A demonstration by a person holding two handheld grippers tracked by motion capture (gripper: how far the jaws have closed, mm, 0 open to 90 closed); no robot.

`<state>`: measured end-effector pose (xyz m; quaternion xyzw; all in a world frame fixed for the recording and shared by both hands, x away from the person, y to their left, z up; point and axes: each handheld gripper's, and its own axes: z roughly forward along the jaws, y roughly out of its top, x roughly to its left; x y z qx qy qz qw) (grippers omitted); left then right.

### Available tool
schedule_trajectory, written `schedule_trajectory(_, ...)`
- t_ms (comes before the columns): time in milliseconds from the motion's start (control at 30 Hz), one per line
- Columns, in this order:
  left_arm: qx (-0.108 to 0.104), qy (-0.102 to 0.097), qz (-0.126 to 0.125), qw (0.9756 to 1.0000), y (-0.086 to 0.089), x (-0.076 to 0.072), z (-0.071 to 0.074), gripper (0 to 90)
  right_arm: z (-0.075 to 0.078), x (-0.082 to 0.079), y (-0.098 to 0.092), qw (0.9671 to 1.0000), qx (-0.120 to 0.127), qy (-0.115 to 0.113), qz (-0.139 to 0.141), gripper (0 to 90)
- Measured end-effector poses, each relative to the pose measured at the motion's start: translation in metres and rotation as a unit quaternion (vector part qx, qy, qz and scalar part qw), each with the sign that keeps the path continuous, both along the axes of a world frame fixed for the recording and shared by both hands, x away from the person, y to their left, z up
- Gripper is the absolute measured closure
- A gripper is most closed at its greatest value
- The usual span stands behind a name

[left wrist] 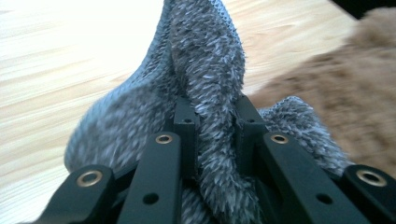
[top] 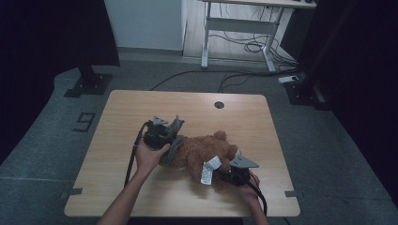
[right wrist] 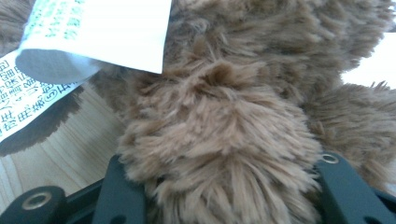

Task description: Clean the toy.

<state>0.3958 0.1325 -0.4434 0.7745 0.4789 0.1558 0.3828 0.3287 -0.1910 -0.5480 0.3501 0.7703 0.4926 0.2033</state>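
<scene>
A brown teddy bear [top: 202, 152] lies in the middle of the wooden table [top: 141, 108]. A grey fuzzy cloth [top: 174, 140] hangs at the bear's left side, partly on its body. My left gripper [top: 162, 136] is shut on a fold of that cloth. In the left gripper view the grey cloth [left wrist: 205, 70] is pinched between the jaws of the left gripper [left wrist: 215, 109], with the bear [left wrist: 336, 93] to the right. My right gripper [top: 225, 174] is shut on a furry limb of the bear [right wrist: 224, 116]. Its jaws [right wrist: 224, 163] press on both sides of the limb.
A white printed tag [top: 209, 169] hangs from the bear beside the right gripper and shows large in the right gripper view [right wrist: 93, 32]. A cable hole [top: 219, 104] sits near the table's far edge. A white desk frame [top: 244, 28] with cables stands on the floor behind.
</scene>
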Motion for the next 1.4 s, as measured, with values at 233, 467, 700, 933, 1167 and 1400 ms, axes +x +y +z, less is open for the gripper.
schedule_trajectory(233,0.015,0.047,0.034,0.9982,0.035,-0.003,-0.039,75.8,0.000,0.001,-0.001,1.0000,0.002,0.006,-0.001,51.6)
schedule_trajectory(467,-0.032,0.083,0.021,0.9958,0.043,-0.008,-0.080,75.8,0.000,0.001,-0.002,1.0000,0.004,0.007,-0.003,51.8)
schedule_trajectory(700,-0.048,0.059,0.026,0.9968,0.056,-0.009,-0.049,75.2,0.000,0.001,-0.002,1.0000,0.003,0.008,-0.003,51.7)
schedule_trajectory(933,-0.106,-0.001,-0.013,0.9943,0.038,-0.010,0.020,74.6,0.000,0.003,-0.001,0.9999,0.002,0.009,-0.008,51.7)
schedule_trajectory(1167,-0.043,0.003,-0.049,0.9979,-0.015,-0.003,0.019,74.4,0.000,0.002,-0.001,0.9999,0.000,0.005,-0.013,49.4)
schedule_trajectory(1400,-0.043,0.000,-0.047,0.9979,-0.021,-0.012,-0.004,74.6,0.003,0.000,-0.005,0.9989,0.021,0.034,-0.025,30.2)
